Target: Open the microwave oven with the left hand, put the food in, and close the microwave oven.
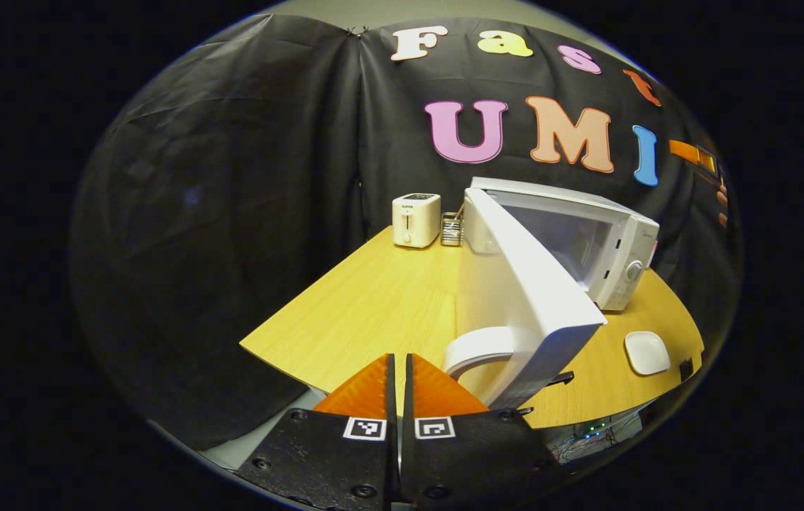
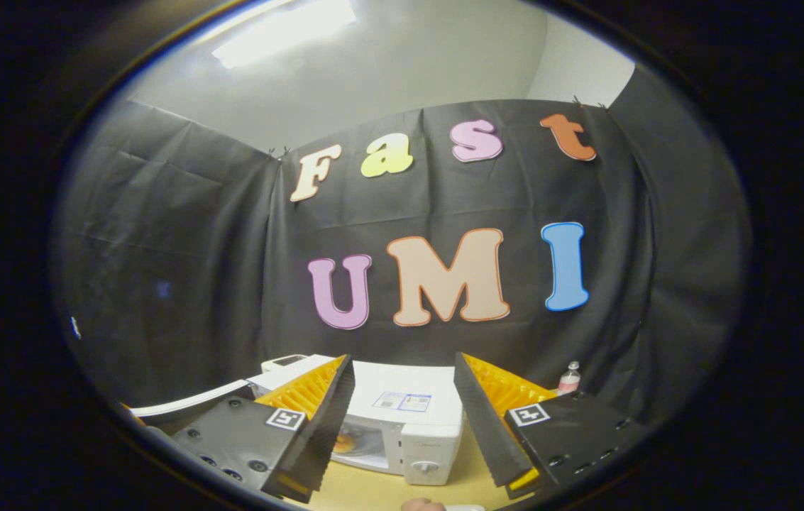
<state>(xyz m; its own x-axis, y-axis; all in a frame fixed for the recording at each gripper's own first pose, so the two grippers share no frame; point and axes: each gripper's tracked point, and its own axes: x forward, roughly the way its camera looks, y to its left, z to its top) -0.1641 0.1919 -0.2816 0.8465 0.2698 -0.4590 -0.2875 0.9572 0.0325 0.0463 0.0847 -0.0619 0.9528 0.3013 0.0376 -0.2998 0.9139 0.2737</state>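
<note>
1. Left gripper view: the left gripper [image 1: 399, 387] is closed and empty. The microwave oven [image 1: 604, 245] sits ahead to its right, its door [image 1: 526, 301] swung open close by.
2. Right gripper view: the right gripper [image 2: 402, 419] is open and empty above the microwave oven [image 2: 409, 426]. Something orange, perhaps the food [image 2: 343, 443], shows inside; judged next: push the door shut squarely.

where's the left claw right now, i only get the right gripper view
Observer: The left claw is shut on nothing, just short of the microwave door.
Operator: how far open is that door
Observer: Wide open; the microwave cavity faces out, clear of the door.
Operator: what's on the table near it
Observer: A white dish, seemingly empty, sits on the table in front of the control side.
</note>
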